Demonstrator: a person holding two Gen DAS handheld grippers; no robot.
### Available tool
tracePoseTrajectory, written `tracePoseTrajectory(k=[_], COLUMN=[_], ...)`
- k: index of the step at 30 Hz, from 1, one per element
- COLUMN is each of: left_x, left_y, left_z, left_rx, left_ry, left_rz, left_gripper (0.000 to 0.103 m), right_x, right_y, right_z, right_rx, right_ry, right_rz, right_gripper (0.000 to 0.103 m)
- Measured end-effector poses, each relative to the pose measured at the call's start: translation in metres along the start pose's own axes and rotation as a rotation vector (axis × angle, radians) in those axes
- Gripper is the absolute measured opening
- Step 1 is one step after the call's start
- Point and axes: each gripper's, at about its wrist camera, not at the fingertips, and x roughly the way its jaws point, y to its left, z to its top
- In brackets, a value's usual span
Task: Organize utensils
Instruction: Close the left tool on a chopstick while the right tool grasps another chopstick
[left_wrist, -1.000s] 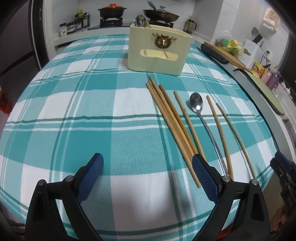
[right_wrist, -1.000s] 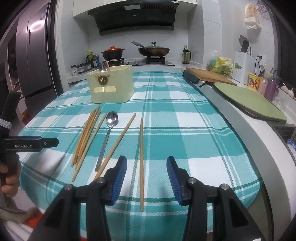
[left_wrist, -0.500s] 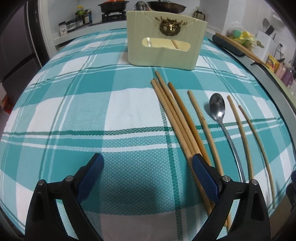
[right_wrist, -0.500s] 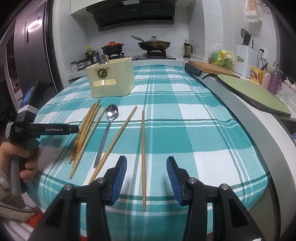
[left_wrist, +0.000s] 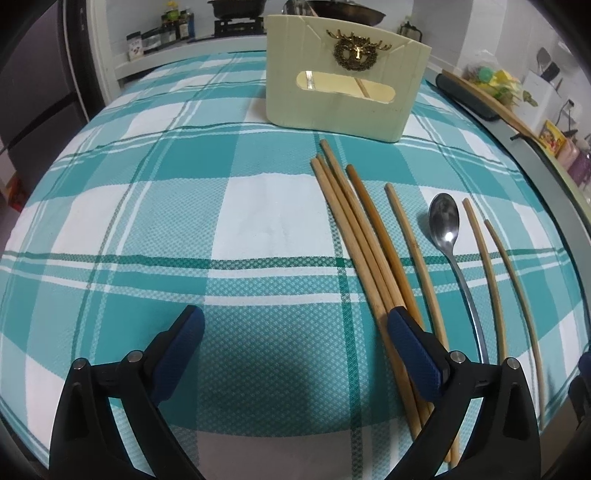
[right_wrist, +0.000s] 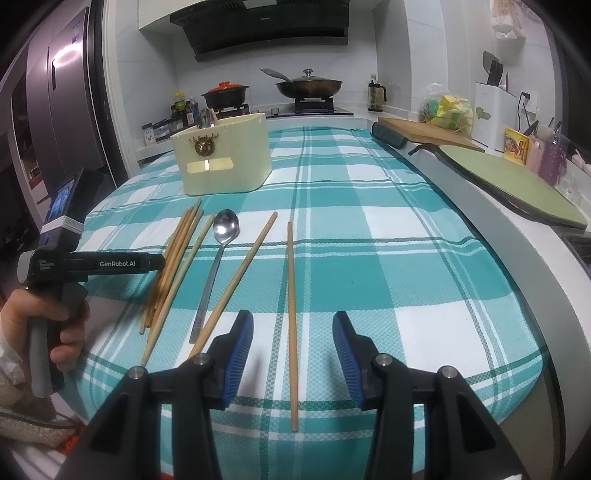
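Observation:
Several wooden chopsticks (left_wrist: 364, 236) and a metal spoon (left_wrist: 446, 225) lie in a row on the teal plaid tablecloth (left_wrist: 155, 206). A cream utensil holder (left_wrist: 343, 79) with a gold emblem stands behind them. My left gripper (left_wrist: 295, 328) is open, low over the cloth, its right finger over the near ends of the bunched chopsticks. My right gripper (right_wrist: 292, 339) is open and straddles the near part of a single chopstick (right_wrist: 291, 317). The spoon (right_wrist: 218, 254), holder (right_wrist: 221, 158) and left gripper body (right_wrist: 96, 264) show in the right wrist view.
A stove with a red pot (right_wrist: 225, 94) and a wok (right_wrist: 308, 86) is at the back. A wooden board (right_wrist: 428, 136) and a green mat (right_wrist: 509, 181) lie on the counter to the right. The table edge is just under my grippers.
My left gripper has moved forward and down toward the bunched chopsticks and holder. My right gripper has moved slightly forward over the single chopstick. Both stay open.

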Motion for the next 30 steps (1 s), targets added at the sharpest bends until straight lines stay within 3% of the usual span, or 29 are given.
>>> tracePoseTrajectory(k=[13, 20, 22, 25, 27, 28, 30], left_x=[0.013, 0.013, 0.011, 0.005, 0.001, 0.0, -0.004], left_y=[-0.002, 0.002, 0.002, -0.001, -0.003, -0.005, -0.007], left_z=[0.019, 0.013, 0.013, 0.01, 0.007, 0.006, 0.002], left_rx=[-0.034, -0.024, -0.012, 0.03, 0.061, 0.076, 0.104], left_ry=[0.017, 0.004, -0.001, -0.011, -0.02, -0.024, -0.034], left_rz=[0.047, 0.09, 0.086, 0.062, 0.039, 0.033, 0.028], left_gripper=[0.102, 0.098, 0.091, 0.072, 0.051, 0.046, 0.02], right_x=[-0.001, -0.002, -0.001, 0.003, 0.007, 0.009, 0.014], right_y=[0.004, -0.001, -0.002, -0.004, -0.007, -0.009, -0.01], right_z=[0.001, -0.001, -0.001, -0.002, -0.002, -0.002, -0.001], right_rx=[-0.008, 0.004, 0.004, 0.006, 0.01, 0.012, 0.007], right_ry=[-0.002, 0.0, 0.004, 0.02, 0.04, 0.051, 0.078], right_rz=[0.004, -0.008, -0.01, -0.023, -0.025, -0.023, -0.016], right_gripper=[0.045, 0.045, 0.045, 0.045, 0.045, 0.045, 0.045])
